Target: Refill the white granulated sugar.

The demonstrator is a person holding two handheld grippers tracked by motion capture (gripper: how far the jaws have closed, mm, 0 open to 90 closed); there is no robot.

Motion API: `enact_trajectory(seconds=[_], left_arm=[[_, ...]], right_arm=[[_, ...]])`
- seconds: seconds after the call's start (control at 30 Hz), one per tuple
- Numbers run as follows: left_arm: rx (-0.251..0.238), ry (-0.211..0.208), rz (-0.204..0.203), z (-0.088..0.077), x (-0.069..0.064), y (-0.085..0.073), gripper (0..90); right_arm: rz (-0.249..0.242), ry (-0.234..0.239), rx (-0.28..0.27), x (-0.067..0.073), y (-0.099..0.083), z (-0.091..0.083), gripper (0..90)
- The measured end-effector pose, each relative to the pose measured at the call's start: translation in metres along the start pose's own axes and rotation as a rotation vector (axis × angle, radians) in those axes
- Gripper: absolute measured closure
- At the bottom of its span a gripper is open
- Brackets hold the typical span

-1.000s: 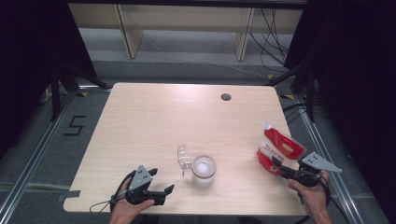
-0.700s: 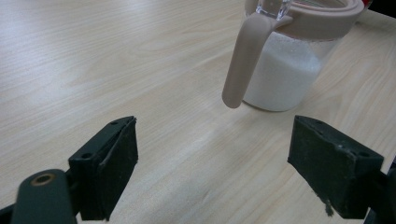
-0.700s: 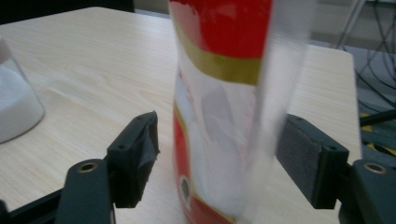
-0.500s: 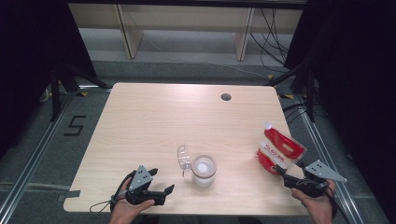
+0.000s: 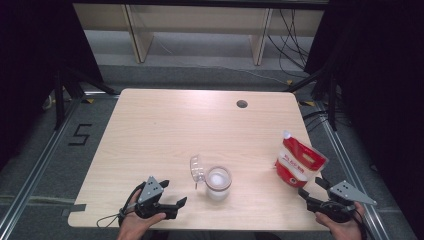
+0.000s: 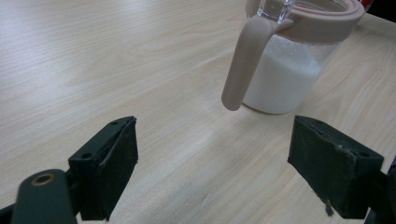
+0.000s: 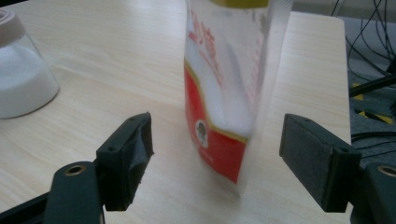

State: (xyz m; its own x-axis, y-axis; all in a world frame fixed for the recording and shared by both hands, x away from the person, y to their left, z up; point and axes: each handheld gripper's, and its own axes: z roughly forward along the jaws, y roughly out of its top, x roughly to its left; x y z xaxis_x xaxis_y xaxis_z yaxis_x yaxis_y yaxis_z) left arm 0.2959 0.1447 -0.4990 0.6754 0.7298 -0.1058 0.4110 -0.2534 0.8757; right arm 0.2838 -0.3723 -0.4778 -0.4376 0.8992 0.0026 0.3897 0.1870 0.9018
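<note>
The glossy red-and-white pouch (image 5: 298, 162) stood upright near the table's (image 5: 165, 130) right edge. My right gripper (image 5: 314, 190), jaws just widened, sat clear of it. Left gripper (image 5: 176, 198) gaped before the round glass jar (image 5: 218, 182) of white granules.

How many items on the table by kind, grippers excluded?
Jar of white powder, lid hinged open: 1
Red-and-white pouch, standing: 1
Total: 2
</note>
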Motion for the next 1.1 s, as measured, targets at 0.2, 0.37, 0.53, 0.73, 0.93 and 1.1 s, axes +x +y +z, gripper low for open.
enact_trajectory(seconds=[0.2,0.37,0.53,0.73,0.93,1.1], left_arm=[[0.001,-0.009,-0.004,0.001,-0.001,0.000,15.2],[0.007,-0.007,-0.007,0.001,-0.001,0.001,15.3],[0.000,-0.007,-0.009,0.001,0.000,0.001,15.2],[0.007,-0.016,-0.002,0.001,-0.001,0.003,15.2],[-0.010,-0.015,-0.009,0.001,-0.002,0.007,15.2],[-0.017,-0.021,-0.021,0.000,-0.002,0.013,15.2]], right_arm=[[-0.006,0.013,0.005,0.003,-0.002,-0.004,26.0],[0.009,0.032,0.022,0.006,-0.004,-0.004,25.6],[0.032,0.058,0.050,0.013,-0.005,-0.004,24.1],[0.014,0.059,0.054,0.018,-0.006,-0.005,21.9],[0.019,0.079,0.059,0.021,-0.008,-0.006,20.6],[0.036,0.078,0.085,0.026,-0.008,-0.007,20.7]])
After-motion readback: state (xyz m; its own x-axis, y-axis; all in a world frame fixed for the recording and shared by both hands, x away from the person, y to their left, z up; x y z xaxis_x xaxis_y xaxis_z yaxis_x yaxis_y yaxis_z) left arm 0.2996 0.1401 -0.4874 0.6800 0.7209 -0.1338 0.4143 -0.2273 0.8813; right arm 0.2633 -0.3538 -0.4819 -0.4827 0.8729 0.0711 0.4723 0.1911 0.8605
